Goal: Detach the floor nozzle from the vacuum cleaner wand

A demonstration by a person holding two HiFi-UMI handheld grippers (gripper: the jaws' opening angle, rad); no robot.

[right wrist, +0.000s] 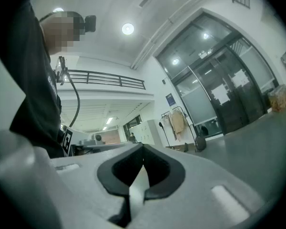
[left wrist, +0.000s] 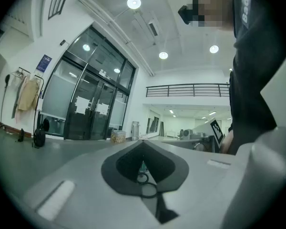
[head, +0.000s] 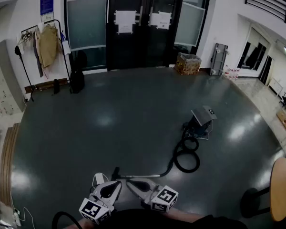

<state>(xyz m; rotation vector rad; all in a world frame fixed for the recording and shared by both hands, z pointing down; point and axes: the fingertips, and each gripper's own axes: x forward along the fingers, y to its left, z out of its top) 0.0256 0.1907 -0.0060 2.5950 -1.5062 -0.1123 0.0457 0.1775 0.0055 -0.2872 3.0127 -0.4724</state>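
Note:
The vacuum cleaner body (head: 202, 120) sits on the dark floor right of centre. Its black hose (head: 186, 156) coils toward me and runs into the wand (head: 143, 176), which lies flat on the floor. The wand's left end carries a dark piece (head: 115, 172), apparently the floor nozzle; it is small and unclear. My left gripper (head: 117, 184) and right gripper (head: 130, 182) hang at the bottom of the head view, tips close together just on my side of the wand. Both are shut and hold nothing, as seen for the left gripper (left wrist: 143, 144) and right gripper (right wrist: 143, 148) in their own views.
A coat rack (head: 47, 44) and a black bag (head: 77, 80) stand at the far left by the glass doors (head: 133, 27). A cardboard box (head: 187, 63) sits at the back. A round wooden table (head: 281, 190) is at the right edge. A white cable (head: 99, 178) lies by the nozzle.

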